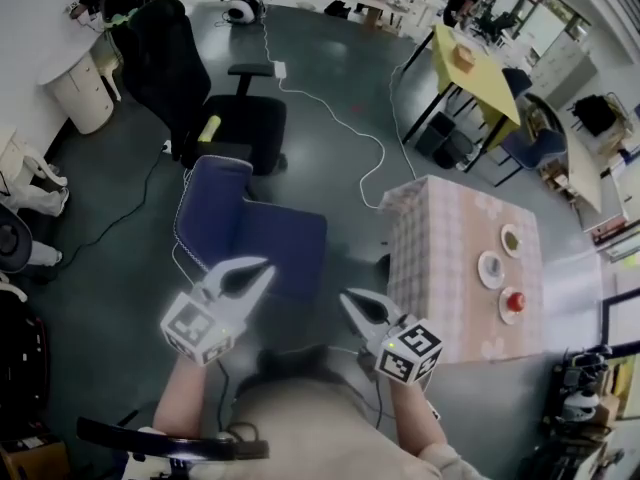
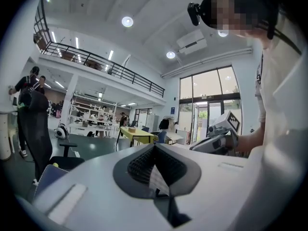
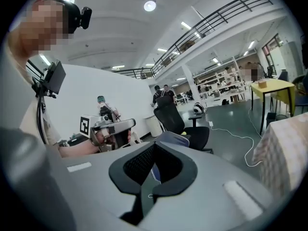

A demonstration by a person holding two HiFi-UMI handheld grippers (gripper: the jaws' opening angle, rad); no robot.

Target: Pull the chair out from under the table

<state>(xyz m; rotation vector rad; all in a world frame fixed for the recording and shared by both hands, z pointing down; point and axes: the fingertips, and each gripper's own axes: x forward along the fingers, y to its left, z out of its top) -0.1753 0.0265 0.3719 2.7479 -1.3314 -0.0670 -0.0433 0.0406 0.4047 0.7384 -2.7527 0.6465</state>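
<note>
The blue chair (image 1: 250,230) stands on the grey floor just left of the table with the pink checked cloth (image 1: 440,258), its seat beside the table's edge, not under it. My left gripper (image 1: 266,267) hangs shut and empty over the seat's near left part. My right gripper (image 1: 346,296) is shut and empty too, in the gap between seat and table. In the right gripper view the chair's blue back (image 3: 172,139) shows just past the closed jaws, with the left gripper (image 3: 113,126) at the left and the tablecloth (image 3: 284,150) at the right.
A black office chair (image 1: 215,98) stands behind the blue chair. A white cable (image 1: 340,118) runs across the floor to the table. Small plates and a red thing (image 1: 514,301) sit on the cloth. A yellow table (image 1: 480,68) stands at the far right.
</note>
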